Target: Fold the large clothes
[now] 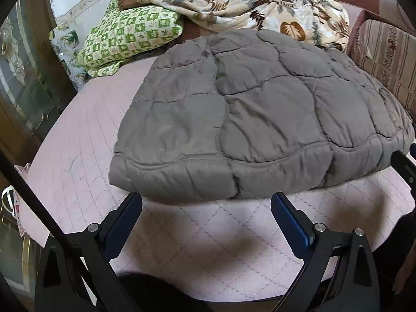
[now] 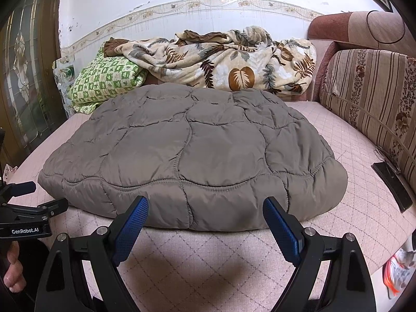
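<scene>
A grey quilted padded garment (image 1: 247, 114) lies folded in a thick flat bundle on the pink quilted bed cover (image 1: 85, 135). It also shows in the right wrist view (image 2: 192, 156). My left gripper (image 1: 206, 200) is open and empty, just in front of the bundle's near edge, toward its left part. My right gripper (image 2: 205, 205) is open and empty, its blue fingertips (image 2: 270, 208) close to the near edge, toward the bundle's right part. The left gripper also shows at the left edge of the right wrist view (image 2: 28, 208).
A green checked pillow (image 2: 104, 83) and a crumpled leaf-print blanket (image 2: 228, 59) lie at the back by the wall. A striped sofa cushion (image 2: 371, 98) stands on the right, with a dark flat phone-like object (image 2: 392, 184) beside it. A glazed wooden door (image 2: 23, 78) stands at left.
</scene>
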`<state>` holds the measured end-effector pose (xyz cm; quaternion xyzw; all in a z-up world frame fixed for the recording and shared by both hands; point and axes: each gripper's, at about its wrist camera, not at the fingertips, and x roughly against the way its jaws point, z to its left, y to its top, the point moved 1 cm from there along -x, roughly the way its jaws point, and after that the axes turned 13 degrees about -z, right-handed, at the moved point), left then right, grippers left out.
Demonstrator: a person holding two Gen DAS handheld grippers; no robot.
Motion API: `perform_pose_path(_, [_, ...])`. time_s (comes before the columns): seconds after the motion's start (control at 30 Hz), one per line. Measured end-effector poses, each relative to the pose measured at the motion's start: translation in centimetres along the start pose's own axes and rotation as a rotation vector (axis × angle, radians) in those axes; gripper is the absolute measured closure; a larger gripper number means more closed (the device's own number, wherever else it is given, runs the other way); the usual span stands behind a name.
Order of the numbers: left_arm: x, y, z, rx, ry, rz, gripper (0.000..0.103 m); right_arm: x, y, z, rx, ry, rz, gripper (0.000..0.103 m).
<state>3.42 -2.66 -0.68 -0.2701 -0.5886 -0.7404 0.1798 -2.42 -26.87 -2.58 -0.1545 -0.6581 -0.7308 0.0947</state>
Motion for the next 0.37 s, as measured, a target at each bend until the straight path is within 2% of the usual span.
perform_pose_path(0.03, [0.2,0.1,0.2,0.002,0.002,-0.008,0.004,0.0,0.0,0.1,0.002,0.003,0.000,0.010])
perform_pose_path(0.27, [0.3,0.1,1.1,0.075,-0.134,0.023,0.004,0.2,0.0,0.1,0.006,-0.005,-0.008,0.010])
perform_pose_path(0.37, [0.5,0.2,1.4,0.083,-0.122,0.022,0.004,0.4,0.0,-0.2,-0.007,-0.012,-0.012,0.010])
